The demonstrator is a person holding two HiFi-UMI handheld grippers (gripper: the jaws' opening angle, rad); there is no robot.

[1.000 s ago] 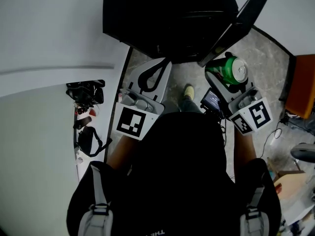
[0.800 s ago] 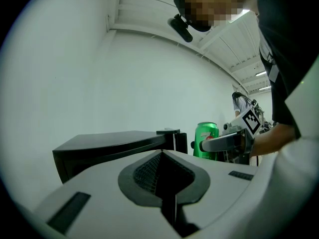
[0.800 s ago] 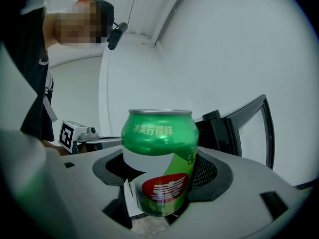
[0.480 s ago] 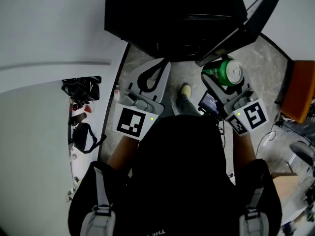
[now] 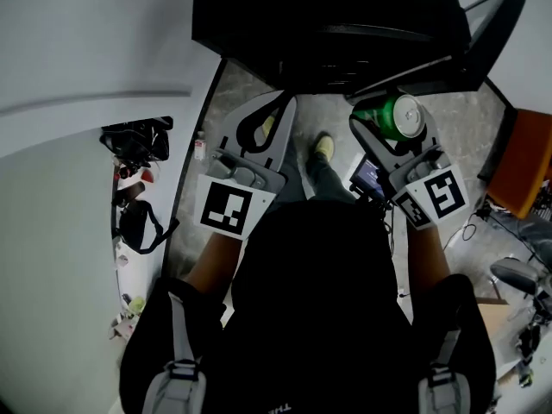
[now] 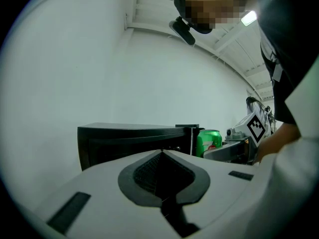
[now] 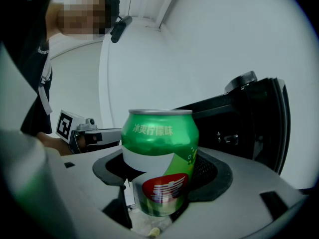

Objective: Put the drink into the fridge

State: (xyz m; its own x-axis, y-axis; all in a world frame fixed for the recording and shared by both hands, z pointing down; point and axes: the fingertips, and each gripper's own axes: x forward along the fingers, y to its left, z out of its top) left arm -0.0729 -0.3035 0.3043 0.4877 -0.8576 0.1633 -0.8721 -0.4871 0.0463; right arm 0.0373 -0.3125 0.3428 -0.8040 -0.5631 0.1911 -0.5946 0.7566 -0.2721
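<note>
The drink is a green can [image 5: 404,115], and my right gripper [image 5: 392,128] is shut on it, holding it upright just below the edge of the open fridge door [image 5: 457,59]. The black fridge [image 5: 328,24] fills the top of the head view. In the right gripper view the can [image 7: 159,158] stands between the jaws with the fridge [image 7: 249,128] behind it to the right. My left gripper [image 5: 274,115] hangs in front of the fridge, its jaws shut with nothing between them. In the left gripper view the fridge [image 6: 129,138] and the can [image 6: 208,141] lie ahead.
A white surface on the left carries a black bag and small clutter [image 5: 138,145]. An orange chair [image 5: 526,162] stands at the right edge. The person's shoe [image 5: 323,147] is on the stone floor between the grippers. Cables and boxes lie at lower right.
Both grippers have edged closer to the fridge, the right one carrying the can up under the door's edge. The door now lies at a flatter angle in the view.
</note>
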